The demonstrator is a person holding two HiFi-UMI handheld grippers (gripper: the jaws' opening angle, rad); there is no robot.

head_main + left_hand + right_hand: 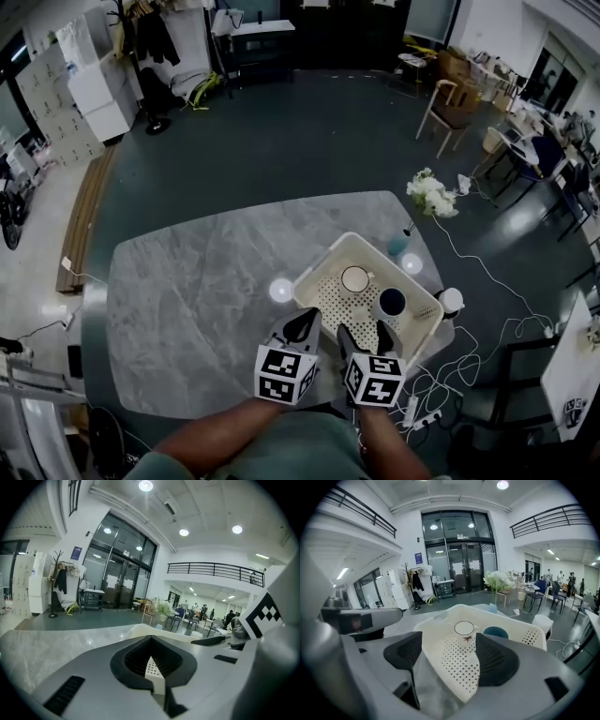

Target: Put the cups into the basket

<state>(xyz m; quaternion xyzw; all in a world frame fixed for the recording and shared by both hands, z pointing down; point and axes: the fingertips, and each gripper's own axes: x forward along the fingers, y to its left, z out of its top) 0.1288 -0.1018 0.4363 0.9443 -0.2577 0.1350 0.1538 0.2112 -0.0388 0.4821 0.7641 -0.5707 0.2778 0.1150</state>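
Right gripper (pixel 450 638) gapes empty over the basket (pixel 328 258); left gripper (pixel 150 640) is closed on nothing. Reaching for the teal cup (pixel 397 246), seemingly still outside, risks shoving the basket.

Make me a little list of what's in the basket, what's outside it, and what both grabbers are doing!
Basket: cream, holey, on the grey table
Inside: white cup, dark blue cup
Outside: teal cup behind it, second white cup at its right
Left gripper: fingers together at the tips, by the basket's near corner
Right gripper: fingers apart, basket's near edge between them
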